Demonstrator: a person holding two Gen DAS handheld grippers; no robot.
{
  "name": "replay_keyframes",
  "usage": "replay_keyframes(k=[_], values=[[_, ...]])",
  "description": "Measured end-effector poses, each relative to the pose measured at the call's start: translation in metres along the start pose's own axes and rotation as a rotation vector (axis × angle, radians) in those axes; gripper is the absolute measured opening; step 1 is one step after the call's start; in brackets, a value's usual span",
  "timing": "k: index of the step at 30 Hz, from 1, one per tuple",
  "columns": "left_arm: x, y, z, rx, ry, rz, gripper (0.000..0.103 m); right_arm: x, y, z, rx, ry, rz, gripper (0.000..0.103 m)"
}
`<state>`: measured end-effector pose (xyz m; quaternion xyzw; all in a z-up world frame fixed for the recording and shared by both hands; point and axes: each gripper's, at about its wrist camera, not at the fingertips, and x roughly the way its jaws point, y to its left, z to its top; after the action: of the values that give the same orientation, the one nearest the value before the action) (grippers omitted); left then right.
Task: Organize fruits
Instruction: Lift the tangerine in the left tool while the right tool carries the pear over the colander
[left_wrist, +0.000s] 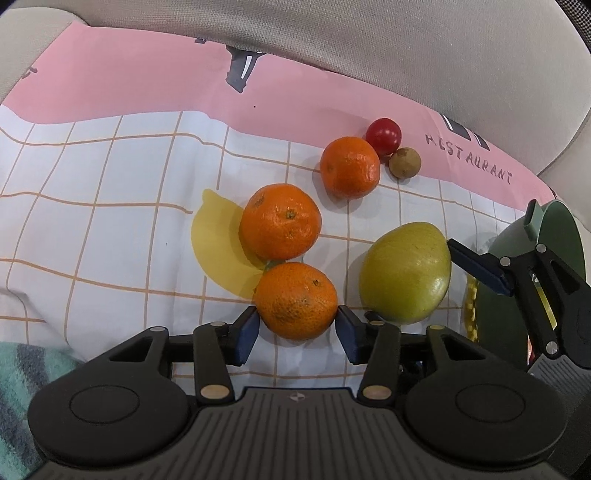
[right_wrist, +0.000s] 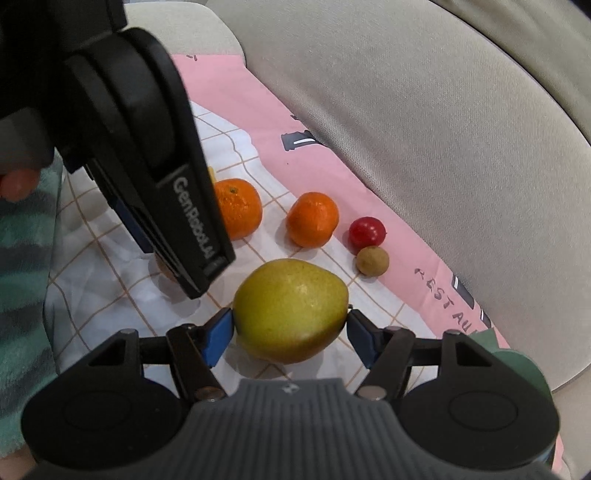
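Beige sofa cushions (left_wrist: 406, 48) rise behind a pink-and-white checked cloth (left_wrist: 110, 192) spread over the seat, and all the fruit lies on that cloth.

Nearest orange (left_wrist: 295, 300) sits straight ahead of the left gripper (left_wrist: 295, 328), between its two blue pads, which look to be touching its sides or a hair off; I cannot tell whether it is lifted or resting on the cloth. It is near-round, so it has no long axis to line up with.

Just beside it, to the right, the yellow-green pear (right_wrist: 291, 310) lies on its side with its long axis across the right gripper (right_wrist: 290, 332), one pad (right_wrist: 218, 336) at each end. Those jaws stand wide, closed about as far as the fruit allows, and contact looks likely.

Beyond the near orange, touching or almost touching it, is a second orange (left_wrist: 280, 220) on a printed yellow lemon shape (left_wrist: 218, 251). Farther off come a third orange (left_wrist: 349, 167), a small red fruit (left_wrist: 383, 135) and a small brown fruit (left_wrist: 405, 162), clustered close together.

A dark green container (left_wrist: 561, 236) shows at the far right, closer to the right gripper; judged from this, the pear has the shorter way there.
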<state>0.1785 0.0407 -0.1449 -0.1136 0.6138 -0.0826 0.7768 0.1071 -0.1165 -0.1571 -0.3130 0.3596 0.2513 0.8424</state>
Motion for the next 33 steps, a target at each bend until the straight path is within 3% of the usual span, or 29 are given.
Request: replay_keyframes(k=[20,22,33], values=[[0.004,0.004,0.004,-0.031,-0.012,-0.018,0.057,0.017,0.002,0.015,0.001,-0.031,-0.026,0.069],[0.004,0.006,0.003,-0.040,-0.010,-0.031,0.053,0.016,0.004,0.016,-0.004,-0.030,-0.021,0.065],[-0.001,0.007,0.000,-0.048,-0.015,-0.021,0.051,-0.004,0.015,0.008,-0.003,-0.025,-0.041,0.063]])
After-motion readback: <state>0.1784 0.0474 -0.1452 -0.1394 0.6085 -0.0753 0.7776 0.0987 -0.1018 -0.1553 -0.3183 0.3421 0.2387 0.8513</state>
